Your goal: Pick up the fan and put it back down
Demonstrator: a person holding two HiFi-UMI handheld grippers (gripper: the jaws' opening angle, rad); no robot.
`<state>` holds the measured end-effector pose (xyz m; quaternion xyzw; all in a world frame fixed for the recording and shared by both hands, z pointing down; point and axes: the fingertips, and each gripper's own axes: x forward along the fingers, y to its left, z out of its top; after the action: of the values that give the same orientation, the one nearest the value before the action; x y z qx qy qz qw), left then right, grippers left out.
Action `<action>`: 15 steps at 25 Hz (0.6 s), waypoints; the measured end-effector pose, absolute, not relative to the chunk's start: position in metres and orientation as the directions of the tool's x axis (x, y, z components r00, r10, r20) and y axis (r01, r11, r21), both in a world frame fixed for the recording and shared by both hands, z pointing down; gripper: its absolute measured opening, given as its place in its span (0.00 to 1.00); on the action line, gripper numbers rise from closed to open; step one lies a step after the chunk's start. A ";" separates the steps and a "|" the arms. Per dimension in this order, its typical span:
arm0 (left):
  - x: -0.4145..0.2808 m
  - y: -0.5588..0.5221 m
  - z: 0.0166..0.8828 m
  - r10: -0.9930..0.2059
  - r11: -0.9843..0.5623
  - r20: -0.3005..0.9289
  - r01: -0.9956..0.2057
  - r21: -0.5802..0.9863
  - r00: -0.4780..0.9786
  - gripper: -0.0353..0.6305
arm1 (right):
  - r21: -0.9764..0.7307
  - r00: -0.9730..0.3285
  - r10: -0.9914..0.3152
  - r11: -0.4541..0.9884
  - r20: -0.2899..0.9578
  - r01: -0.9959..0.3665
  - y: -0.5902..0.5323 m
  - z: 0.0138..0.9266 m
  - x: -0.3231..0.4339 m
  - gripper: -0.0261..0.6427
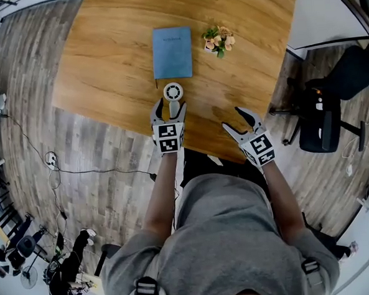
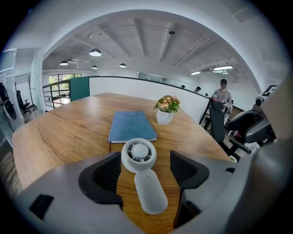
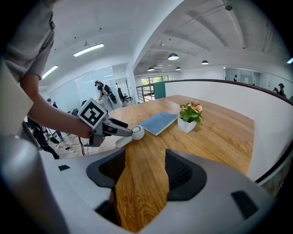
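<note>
A small white handheld fan (image 1: 173, 92) lies flat on the wooden table (image 1: 104, 55) near its front edge, with the round head pointing away from me. My left gripper (image 1: 169, 107) is low over the fan's handle, one jaw on each side. In the left gripper view the fan (image 2: 138, 154) lies between the jaws of that gripper (image 2: 145, 161) with a gap on both sides, so it is open. My right gripper (image 1: 232, 119) hovers open over bare wood to the right, with nothing between its jaws (image 3: 145, 169). The right gripper view shows the fan (image 3: 132, 132) beside the left gripper (image 3: 114, 129).
A blue notebook (image 1: 172, 52) lies just beyond the fan. A small white pot of flowers (image 1: 218, 40) stands to its right. A black office chair (image 1: 323, 113) is off the table's right side. Cables run across the floor at the left.
</note>
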<state>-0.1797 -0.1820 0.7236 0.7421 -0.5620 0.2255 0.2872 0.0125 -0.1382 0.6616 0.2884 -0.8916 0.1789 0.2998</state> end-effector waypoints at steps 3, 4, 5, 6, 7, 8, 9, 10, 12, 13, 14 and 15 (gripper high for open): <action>-0.180 -0.185 0.732 -0.693 -0.192 0.673 -0.966 0.170 0.257 0.57 | -0.142 -0.647 -0.406 0.769 0.645 -0.624 -0.143 0.662 0.014 0.46; -0.180 -0.187 0.733 -0.692 -0.192 0.676 -0.967 0.168 0.255 0.58 | -0.142 -0.645 -0.405 0.767 0.648 -0.625 -0.144 0.662 0.014 0.46; -0.179 -0.188 0.734 -0.690 -0.192 0.678 -0.967 0.166 0.253 0.59 | -0.143 -0.643 -0.405 0.766 0.650 -0.627 -0.145 0.663 0.014 0.46; -0.179 -0.190 0.735 -0.689 -0.193 0.679 -0.967 0.163 0.252 0.59 | -0.145 -0.642 -0.404 0.764 0.652 -0.628 -0.145 0.664 0.014 0.46; -0.179 -0.191 0.737 -0.689 -0.196 0.680 -0.968 0.160 0.252 0.60 | -0.146 -0.641 -0.402 0.764 0.654 -0.629 -0.145 0.665 0.013 0.46; -0.179 -0.193 0.738 -0.688 -0.198 0.681 -0.968 0.155 0.250 0.60 | -0.148 -0.640 -0.401 0.763 0.655 -0.629 -0.145 0.665 0.012 0.46; -0.180 -0.195 0.740 -0.688 -0.201 0.683 -0.969 0.147 0.246 0.60 | -0.150 -0.641 -0.400 0.763 0.656 -0.629 -0.144 0.666 0.011 0.46; -0.181 -0.196 0.741 -0.687 -0.204 0.685 -0.969 0.137 0.242 0.61 | -0.152 -0.641 -0.398 0.762 0.656 -0.629 -0.143 0.667 0.009 0.46; -0.181 -0.199 0.745 -0.685 -0.210 0.689 -0.970 0.125 0.237 0.61 | -0.156 -0.641 -0.396 0.761 0.657 -0.630 -0.140 0.668 0.007 0.46; -0.181 -0.201 0.747 -0.684 -0.212 0.691 -0.970 0.117 0.233 0.61 | -0.158 -0.641 -0.395 0.760 0.659 -0.631 -0.140 0.669 0.007 0.46; -0.182 -0.203 0.749 -0.684 -0.214 0.694 -0.971 0.105 0.225 0.61 | -0.160 -0.639 -0.394 0.758 0.660 -0.632 -0.139 0.670 0.007 0.46; -0.183 -0.205 0.751 -0.686 -0.212 0.696 -0.973 0.091 0.214 0.62 | -0.161 -0.637 -0.394 0.756 0.663 -0.635 -0.138 0.671 0.008 0.46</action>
<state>-0.1827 -0.2050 0.7512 0.7312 -0.5672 0.2670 0.2691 0.0077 -0.1384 0.6706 0.2909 -0.8838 0.1936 0.3111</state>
